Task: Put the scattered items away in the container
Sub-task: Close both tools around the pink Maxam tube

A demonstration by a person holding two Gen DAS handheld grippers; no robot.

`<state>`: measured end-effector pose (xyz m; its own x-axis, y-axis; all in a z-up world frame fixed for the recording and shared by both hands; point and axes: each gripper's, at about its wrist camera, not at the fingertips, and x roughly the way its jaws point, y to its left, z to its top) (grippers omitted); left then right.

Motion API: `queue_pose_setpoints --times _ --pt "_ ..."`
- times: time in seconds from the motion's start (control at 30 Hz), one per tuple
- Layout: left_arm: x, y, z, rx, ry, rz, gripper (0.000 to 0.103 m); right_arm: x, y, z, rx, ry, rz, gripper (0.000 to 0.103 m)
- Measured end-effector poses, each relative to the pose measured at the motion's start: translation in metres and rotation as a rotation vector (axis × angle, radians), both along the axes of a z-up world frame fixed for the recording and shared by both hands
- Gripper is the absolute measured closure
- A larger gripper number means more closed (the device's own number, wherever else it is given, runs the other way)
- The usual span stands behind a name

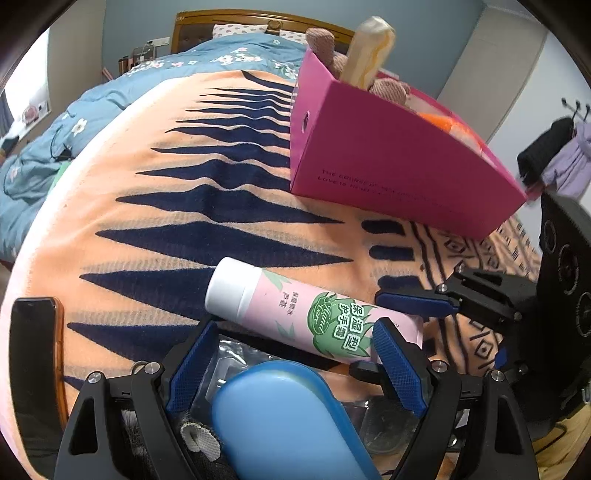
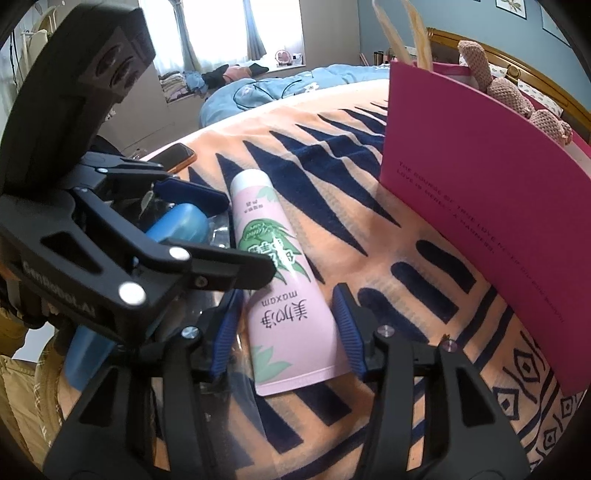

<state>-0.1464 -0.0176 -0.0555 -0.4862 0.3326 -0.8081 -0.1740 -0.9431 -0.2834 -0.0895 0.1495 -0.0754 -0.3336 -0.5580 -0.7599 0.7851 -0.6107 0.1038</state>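
A pink hand-cream tube point(image 2: 284, 295) with a white cap lies on the striped blanket. Its crimped end sits between the blue pads of my right gripper point(image 2: 288, 293), which is open, with a thin gap at the left pad. My left gripper point(image 1: 295, 325) is open too and straddles a blue oval case point(image 1: 280, 417) lying on clear plastic packaging. The tube point(image 1: 295, 317) runs crosswise just past the left fingertips. The pink box point(image 1: 388, 166) stands behind on the bed, holding a knitted toy point(image 1: 389, 90) and a cream packet point(image 1: 369, 51). The two grippers nearly touch.
A phone in an orange case point(image 1: 37, 369) lies at the blanket's left edge. A blue floral duvet point(image 1: 55, 155) and the wooden headboard point(image 1: 258, 20) are beyond the box. Clothes hang on a rack point(image 1: 554, 155) at the right.
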Motion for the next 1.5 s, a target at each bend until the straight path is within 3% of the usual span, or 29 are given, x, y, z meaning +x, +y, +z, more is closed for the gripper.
queue_pose_setpoints --times 0.13,0.27,0.57,0.7,1.0,1.2,1.33,1.5 --pt "0.000 -0.010 0.002 0.066 -0.003 0.005 0.016 0.000 0.007 0.001 -0.011 -0.004 -0.012 0.051" --pt "-0.001 -0.013 0.002 0.068 0.001 0.012 0.016 -0.002 0.021 0.003 -0.048 -0.033 -0.036 0.051" --pt "-0.008 0.015 0.010 -0.064 0.029 -0.086 0.016 0.002 0.039 0.003 -0.042 -0.027 -0.056 0.051" --pt "-0.016 0.026 0.010 -0.077 0.013 -0.127 0.016 0.004 0.043 0.002 -0.036 -0.026 -0.058 0.051" --pt "-0.028 0.046 -0.007 0.022 -0.106 -0.196 0.016 0.009 0.052 0.004 -0.027 -0.004 -0.062 0.051" --pt "-0.024 0.044 -0.004 0.113 -0.131 -0.217 0.016 0.009 0.058 0.004 -0.034 -0.001 -0.066 0.051" --pt "-0.020 0.051 -0.003 0.061 -0.115 -0.239 0.023 0.012 0.063 0.003 -0.023 0.005 -0.069 0.051" --pt "-0.009 0.060 0.001 -0.025 -0.078 -0.287 0.024 0.016 0.070 0.004 -0.011 0.019 -0.073 0.050"
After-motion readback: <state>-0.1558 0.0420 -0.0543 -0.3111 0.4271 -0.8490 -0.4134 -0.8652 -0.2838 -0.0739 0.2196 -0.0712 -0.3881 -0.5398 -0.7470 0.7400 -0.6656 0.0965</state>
